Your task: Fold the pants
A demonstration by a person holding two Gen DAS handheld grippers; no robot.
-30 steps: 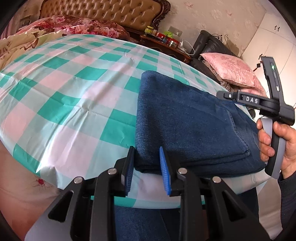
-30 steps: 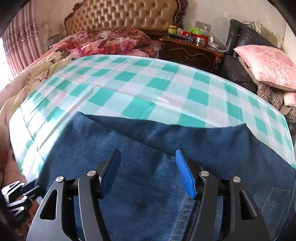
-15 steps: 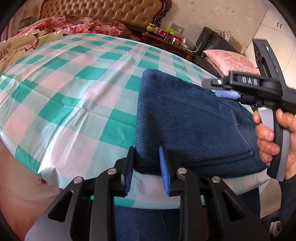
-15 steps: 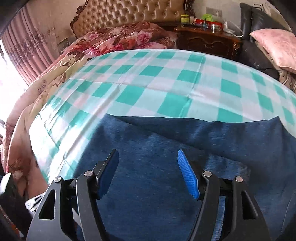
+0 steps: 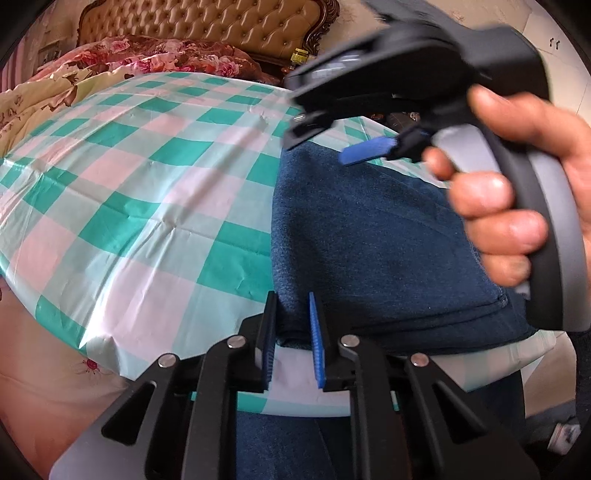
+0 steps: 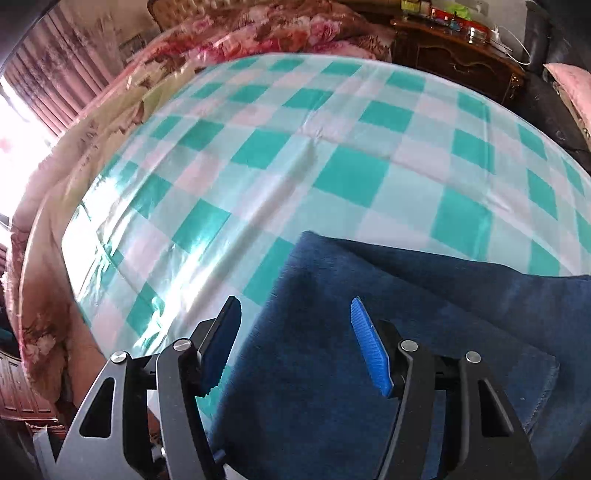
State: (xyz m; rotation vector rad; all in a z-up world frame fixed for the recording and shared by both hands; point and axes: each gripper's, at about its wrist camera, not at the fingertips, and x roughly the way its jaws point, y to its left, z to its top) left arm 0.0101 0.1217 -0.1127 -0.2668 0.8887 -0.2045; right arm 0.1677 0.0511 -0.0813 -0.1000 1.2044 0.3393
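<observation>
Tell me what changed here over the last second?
The right gripper, jaws open, swept across the folded dark blue denim pants toward their left edge. The left gripper stayed put, its jaws closing on the pants' near corner. The pants still lie on the green checked cloth.

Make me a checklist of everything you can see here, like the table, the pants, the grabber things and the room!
Surface: table under a green, pink and white checked cloth, shiny and a bit creased.
Job's things: dark blue pants, folded, lying at the near edge of the cloth.
Clutter: nothing seen on the cloth besides the pants.
Grippers: left gripper jaws closing around the pants' near corner; right gripper open above the pants, carried by a hand.
Cables: white cable on the dark wooden nightstand.
Surroundings: tufted headboard, floral bedding, pink curtains, pink pillow.
</observation>
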